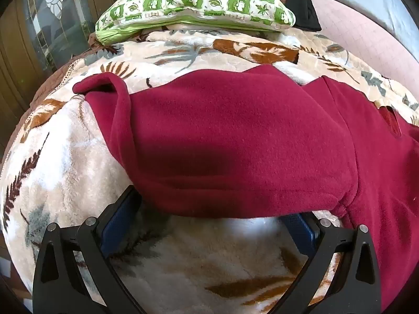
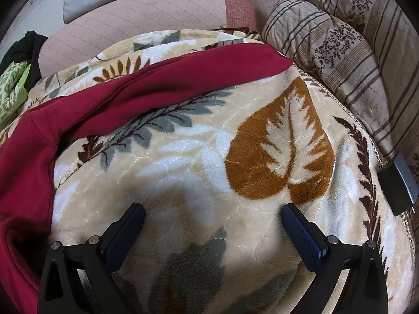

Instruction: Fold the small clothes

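Note:
A dark red fleece garment (image 1: 235,136) lies spread on a leaf-patterned plush blanket (image 1: 65,162). One sleeve is folded across its body. My left gripper (image 1: 209,209) is open, its fingertips tucked under the garment's near folded edge. In the right wrist view the garment (image 2: 34,141) lies at the left, with its other sleeve (image 2: 183,78) stretched out to the far right. My right gripper (image 2: 212,212) is open and empty over bare blanket (image 2: 209,157), to the right of the garment.
A green checked pillow (image 1: 196,2) and a black cloth (image 1: 301,2) lie beyond the garment. A pink quilted cushion (image 2: 146,10) sits behind the blanket. A striped floral quilt (image 2: 340,47) is piled at the right, with a dark box-like object (image 2: 400,183) beside it.

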The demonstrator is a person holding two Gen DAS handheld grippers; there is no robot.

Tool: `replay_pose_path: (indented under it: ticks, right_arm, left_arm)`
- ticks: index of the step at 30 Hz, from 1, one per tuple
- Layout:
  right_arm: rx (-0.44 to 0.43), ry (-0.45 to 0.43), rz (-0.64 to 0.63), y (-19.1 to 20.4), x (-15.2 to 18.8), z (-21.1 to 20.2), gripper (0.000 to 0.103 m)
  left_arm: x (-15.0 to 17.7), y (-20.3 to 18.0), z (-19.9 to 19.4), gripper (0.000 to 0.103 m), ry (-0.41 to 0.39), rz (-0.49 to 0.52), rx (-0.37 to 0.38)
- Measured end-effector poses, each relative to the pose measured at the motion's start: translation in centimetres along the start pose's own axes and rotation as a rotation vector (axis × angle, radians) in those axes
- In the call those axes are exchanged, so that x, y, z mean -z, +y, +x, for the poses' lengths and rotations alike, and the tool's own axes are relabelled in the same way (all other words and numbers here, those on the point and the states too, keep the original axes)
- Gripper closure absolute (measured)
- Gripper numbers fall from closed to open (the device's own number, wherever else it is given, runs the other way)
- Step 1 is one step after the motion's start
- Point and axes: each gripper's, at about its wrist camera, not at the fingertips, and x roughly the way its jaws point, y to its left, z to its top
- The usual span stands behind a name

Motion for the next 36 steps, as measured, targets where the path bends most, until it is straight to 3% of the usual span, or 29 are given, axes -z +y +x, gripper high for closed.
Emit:
replay_pose_path:
  ticks: [4, 6, 9, 15, 19, 23, 29, 36]
  right_arm:
    - [-0.012, 0.076, -0.038, 0.0, 0.2, -2.0, 0.002]
    - [0.021, 0.034, -0.062, 0.4, 0.9, -4.8, 0.002]
    - [0.0, -0.041, -0.133, 1.6, 1.5, -9.4, 0.002]
    - [-0.047, -0.132, -0.264, 8.1, 1.3, -14.6, 0.002]
    - [-0.17, -0.148, -0.272, 12.4, 1.7, -15.0, 0.002]
    - [-0.227, -0.151, -0.296, 16.8, 2.5, -14.6, 0.002]
    - [-0.246, -0.155, -0.343, 19.8, 3.3, -14.1, 0.002]
    - [-0.26, -0.133, -0.286, 20.7, 2.4, -12.8, 0.002]
  left_arm:
    - [0.4, -0.2, -1.3, 0.001, 0.029, 0.063, -0.002]
    - [0.6, -0.2, -2.4, 0.001, 0.055, 0.064, -0.001]
    - [0.9, -1.3, -4.9, 0.001, 0.044, 0.051, 0.026]
    - [1.6, -5.2, -9.3, 0.001, 0.011, 0.104, 0.126]
    - [2.3, -8.4, -10.8, 0.001, 0.008, 0.142, 0.166]
    - [2.8, -10.2, -11.4, 0.001, 0.002, 0.158, 0.175]
    - [2.9, -11.6, -11.6, 0.001, -0.005, 0.165, 0.191]
    - [2.4, -12.2, -11.0, 0.001, 0.002, 0.169, 0.195]
